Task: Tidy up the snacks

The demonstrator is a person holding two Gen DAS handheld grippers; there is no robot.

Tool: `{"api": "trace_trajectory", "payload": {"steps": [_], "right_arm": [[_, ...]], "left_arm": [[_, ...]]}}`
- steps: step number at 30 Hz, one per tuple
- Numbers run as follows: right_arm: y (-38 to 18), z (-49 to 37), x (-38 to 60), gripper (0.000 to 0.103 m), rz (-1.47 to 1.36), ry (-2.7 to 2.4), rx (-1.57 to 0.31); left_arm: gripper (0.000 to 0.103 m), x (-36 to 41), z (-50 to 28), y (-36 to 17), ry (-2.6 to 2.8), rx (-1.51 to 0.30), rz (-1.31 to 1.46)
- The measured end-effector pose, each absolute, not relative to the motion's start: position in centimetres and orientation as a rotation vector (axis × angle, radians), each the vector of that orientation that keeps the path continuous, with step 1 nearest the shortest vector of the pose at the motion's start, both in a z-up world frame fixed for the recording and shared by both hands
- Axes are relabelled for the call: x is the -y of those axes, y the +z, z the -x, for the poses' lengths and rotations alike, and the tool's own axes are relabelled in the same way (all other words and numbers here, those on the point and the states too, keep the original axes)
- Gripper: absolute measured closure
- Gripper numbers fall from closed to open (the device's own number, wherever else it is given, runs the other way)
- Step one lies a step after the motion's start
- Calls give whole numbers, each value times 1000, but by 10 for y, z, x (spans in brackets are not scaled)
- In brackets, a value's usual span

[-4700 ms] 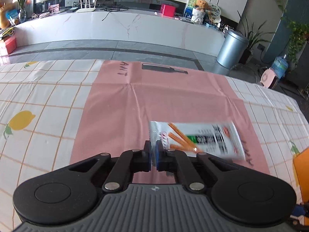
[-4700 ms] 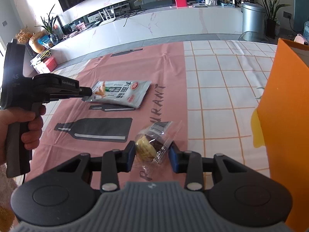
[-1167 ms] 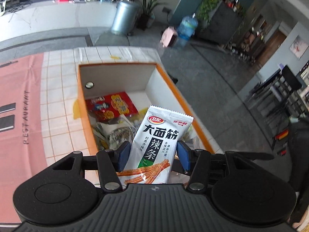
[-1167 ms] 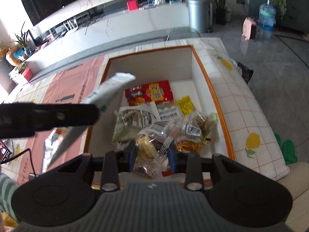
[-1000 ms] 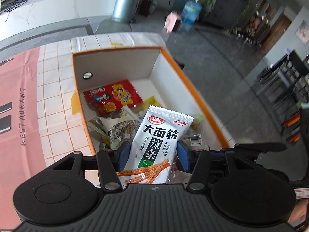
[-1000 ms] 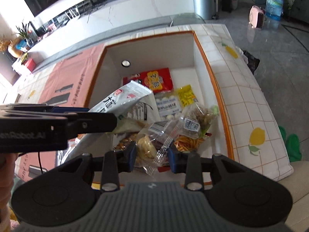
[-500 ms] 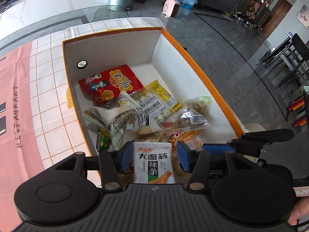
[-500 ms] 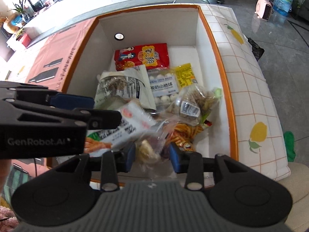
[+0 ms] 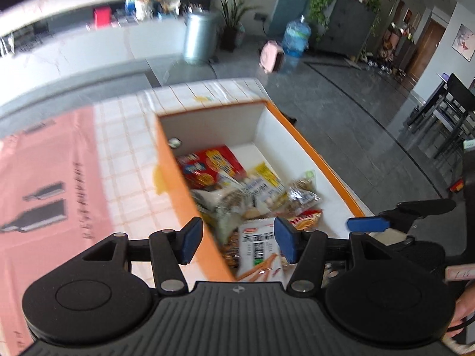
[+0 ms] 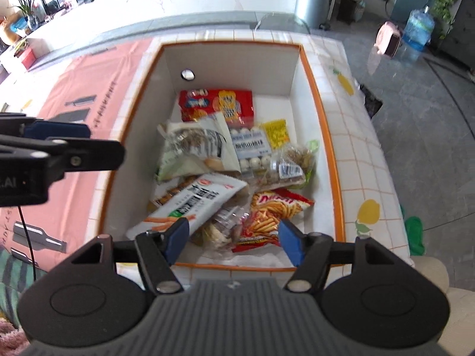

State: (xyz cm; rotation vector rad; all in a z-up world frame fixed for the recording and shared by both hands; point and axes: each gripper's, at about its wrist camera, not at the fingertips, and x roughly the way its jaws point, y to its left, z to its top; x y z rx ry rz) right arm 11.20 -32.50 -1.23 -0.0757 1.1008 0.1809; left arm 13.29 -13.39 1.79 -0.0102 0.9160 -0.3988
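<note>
At far left, the left gripper (image 10: 56, 136) hovers beside the orange-rimmed box (image 10: 325, 124), jaws spread wide and empty. Inside the box, a white spicy-stick packet (image 10: 193, 204) lies slanted atop the snack pile, a clear cookie bag (image 10: 222, 228) just beside it. The right gripper (image 10: 231, 238) hangs above the box's near edge, wide apart, holding nothing.

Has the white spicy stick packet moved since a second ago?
Yes. The white stick packet has left the open left gripper and now lies inside the orange box, on the other snacks near its front wall.
</note>
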Motion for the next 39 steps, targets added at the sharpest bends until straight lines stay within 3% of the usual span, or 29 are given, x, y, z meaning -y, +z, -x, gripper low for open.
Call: {"api": "trace_trajectory", "payload": {"steps": [6, 15, 18, 39], "right_arm": [[25, -84, 303, 25, 73, 159, -981], [56, -33, 259, 14, 29, 113, -817], [56, -18, 246, 11, -4, 95, -782], [40, 24, 212, 11, 10, 25, -706]], "left_arm": [[38, 104, -95, 42, -320, -802, -53], [20, 73, -40, 50, -165, -625, -119], [19, 69, -28, 46, -109, -606, -141], [19, 42, -9, 15, -85, -652, -104]]}}
